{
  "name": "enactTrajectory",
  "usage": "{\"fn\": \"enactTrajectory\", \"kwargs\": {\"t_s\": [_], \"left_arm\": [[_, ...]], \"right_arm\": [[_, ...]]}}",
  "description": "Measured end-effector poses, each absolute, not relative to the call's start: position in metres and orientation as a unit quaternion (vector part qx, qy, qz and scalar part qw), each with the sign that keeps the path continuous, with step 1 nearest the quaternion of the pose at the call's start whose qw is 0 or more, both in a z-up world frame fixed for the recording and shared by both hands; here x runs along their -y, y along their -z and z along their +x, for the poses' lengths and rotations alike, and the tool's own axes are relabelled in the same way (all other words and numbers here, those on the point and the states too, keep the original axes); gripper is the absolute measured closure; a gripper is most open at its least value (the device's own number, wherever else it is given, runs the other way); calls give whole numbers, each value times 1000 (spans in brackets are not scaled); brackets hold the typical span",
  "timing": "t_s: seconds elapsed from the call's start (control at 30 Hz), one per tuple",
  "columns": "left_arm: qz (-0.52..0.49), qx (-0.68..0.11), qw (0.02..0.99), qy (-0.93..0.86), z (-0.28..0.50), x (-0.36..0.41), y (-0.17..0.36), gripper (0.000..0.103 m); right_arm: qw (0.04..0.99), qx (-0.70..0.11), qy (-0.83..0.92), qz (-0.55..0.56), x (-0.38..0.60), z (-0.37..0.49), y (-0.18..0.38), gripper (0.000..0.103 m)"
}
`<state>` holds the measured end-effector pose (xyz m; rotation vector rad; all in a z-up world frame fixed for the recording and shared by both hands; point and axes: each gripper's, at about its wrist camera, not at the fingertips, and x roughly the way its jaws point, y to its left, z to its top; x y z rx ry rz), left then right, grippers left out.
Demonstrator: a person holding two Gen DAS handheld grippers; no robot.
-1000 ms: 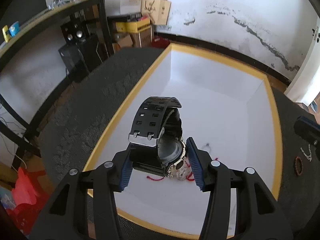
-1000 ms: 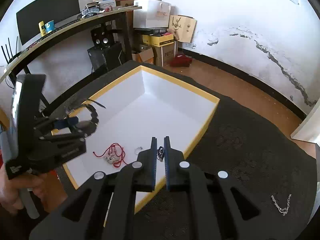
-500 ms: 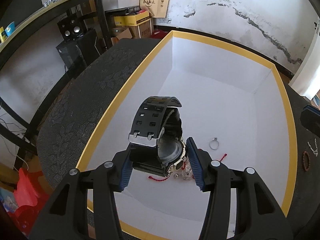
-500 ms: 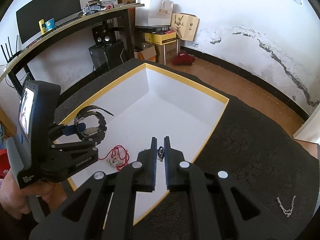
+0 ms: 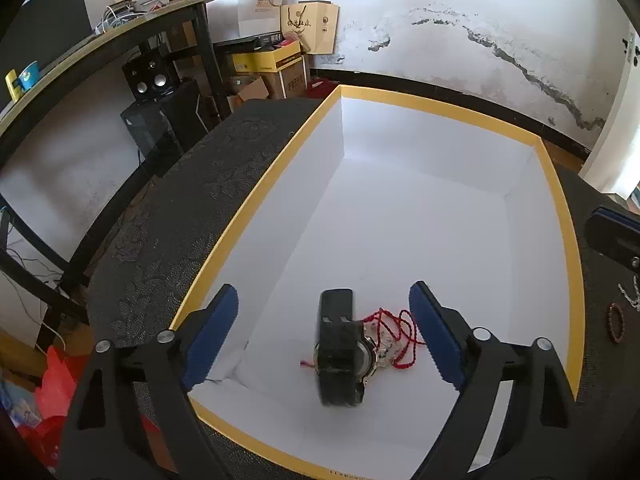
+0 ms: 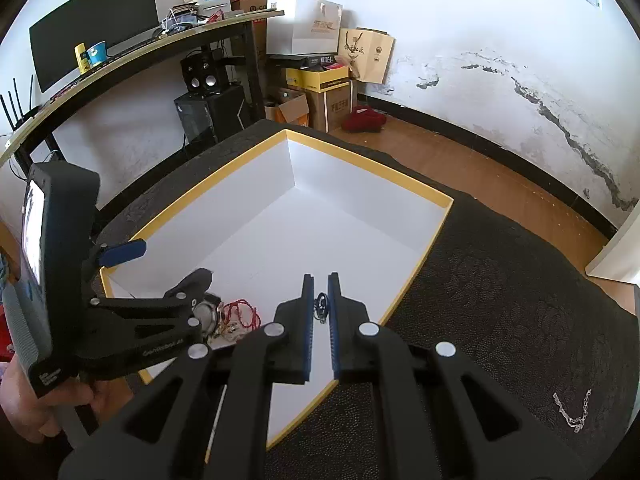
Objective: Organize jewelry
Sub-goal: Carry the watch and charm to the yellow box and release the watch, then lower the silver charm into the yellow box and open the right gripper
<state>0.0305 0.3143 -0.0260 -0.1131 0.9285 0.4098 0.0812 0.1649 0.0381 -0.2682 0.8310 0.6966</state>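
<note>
A black wristwatch (image 5: 340, 354) lies blurred in the near end of the white box with a yellow rim (image 5: 256, 196), beside a red cord charm (image 5: 394, 338). My left gripper (image 5: 324, 324) is open and empty just above the watch. In the right wrist view the left gripper (image 6: 160, 264) hangs over the box's near corner (image 6: 120, 244), with the watch (image 6: 206, 310) and red cord (image 6: 240, 316) below it. My right gripper (image 6: 319, 304) is shut on a small dark ring (image 6: 320, 306) above the box's near right side.
The box sits on a dark patterned cloth (image 6: 500, 280). A silver chain (image 6: 574, 408) lies on the cloth at the right; it also shows in the left wrist view (image 5: 628, 296) with a brown bead bracelet (image 5: 616, 322). A desk (image 6: 140, 52) and cartons (image 6: 320, 84) stand behind.
My left gripper has opened and let go of the watch, which has dropped into the box beside the red cord. My right gripper has stayed shut on the ring.
</note>
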Motion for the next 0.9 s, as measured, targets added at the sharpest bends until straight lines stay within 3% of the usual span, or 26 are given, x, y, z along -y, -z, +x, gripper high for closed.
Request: {"fn": "enactTrajectory", "kwargs": {"t_s": [0.5, 0.9], "left_arm": [[-65, -427, 882, -189, 15, -312, 15, 12], [-68, -431, 880, -186, 15, -315, 17, 11]], "right_arm": [[845, -394, -333, -141, -181, 88, -35, 96], [824, -429, -333, -162, -226, 118, 11, 96]]}}
